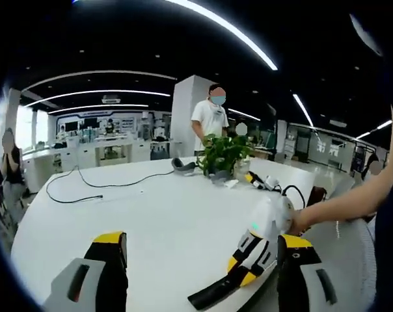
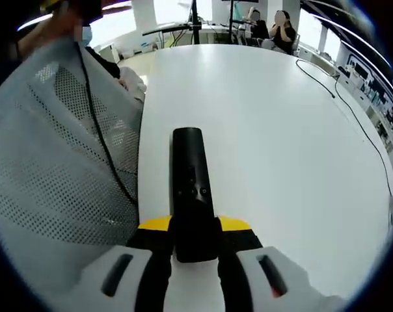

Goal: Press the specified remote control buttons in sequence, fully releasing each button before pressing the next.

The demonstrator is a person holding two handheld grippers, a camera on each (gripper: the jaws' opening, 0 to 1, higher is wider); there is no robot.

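Observation:
A slim black remote (image 2: 189,188) lies lengthwise just above the white table (image 2: 268,130), its buttons facing up. My right gripper (image 2: 195,229) is shut on the remote's near end, yellow pads pressing both its sides. In the left gripper view the right gripper (image 1: 250,255) comes in from the right, held by a person's hand, with the remote (image 1: 216,294) sticking out of it low over the table edge. My left gripper (image 1: 202,242) stands wide open above the table (image 1: 157,214), with nothing between its jaws, to the left of the remote.
A potted green plant (image 1: 222,155) stands mid-table, with a yellow-and-black tool (image 1: 258,181) beside it and a black cable (image 1: 86,188) to the left. A person (image 1: 211,120) stands behind the plant. A grey mesh chair back (image 2: 53,162) is beside the table edge.

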